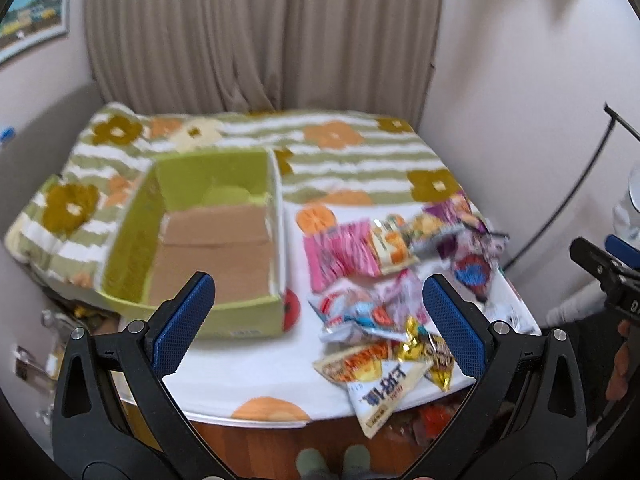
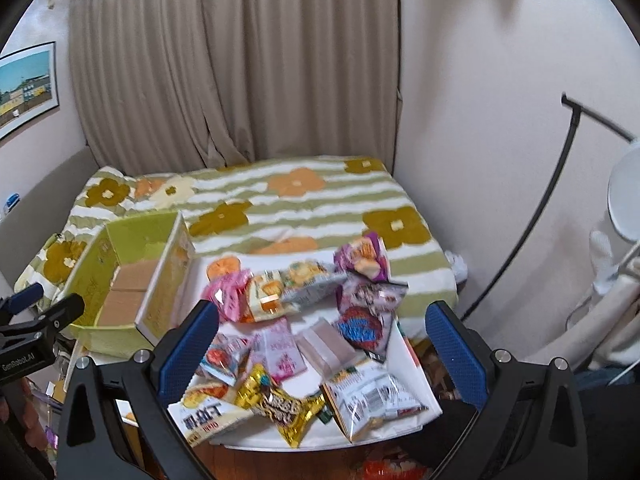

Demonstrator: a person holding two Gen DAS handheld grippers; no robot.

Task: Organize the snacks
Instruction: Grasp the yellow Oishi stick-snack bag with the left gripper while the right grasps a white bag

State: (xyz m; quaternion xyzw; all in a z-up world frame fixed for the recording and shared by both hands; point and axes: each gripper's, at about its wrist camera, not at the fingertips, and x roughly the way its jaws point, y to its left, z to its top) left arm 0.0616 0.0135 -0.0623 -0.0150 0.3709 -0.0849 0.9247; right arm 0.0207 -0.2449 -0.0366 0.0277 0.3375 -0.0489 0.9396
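A pile of several snack packets (image 1: 384, 280) (image 2: 304, 336) lies on the right half of a white table (image 1: 248, 364) (image 2: 412, 368). A pink packet (image 1: 340, 252) and a gold-wrapped one (image 2: 280, 404) are among them. To the left stands a green cardboard box (image 1: 208, 236) (image 2: 120, 280), open on top, with only brown flaps on its bottom. My left gripper (image 1: 320, 324) hovers open above the table's near edge, between box and pile. My right gripper (image 2: 322, 344) is open too, above the pile, holding nothing.
Behind the table lies a bed with a green-striped floral blanket (image 1: 352, 152) (image 2: 304, 204), then beige curtains (image 1: 260, 32). A black lamp stand (image 2: 544, 208) curves up at the right wall. Clutter sits on the floor left of the table (image 1: 52, 344). The other gripper shows at each view's edge (image 1: 604, 268) (image 2: 36, 320).
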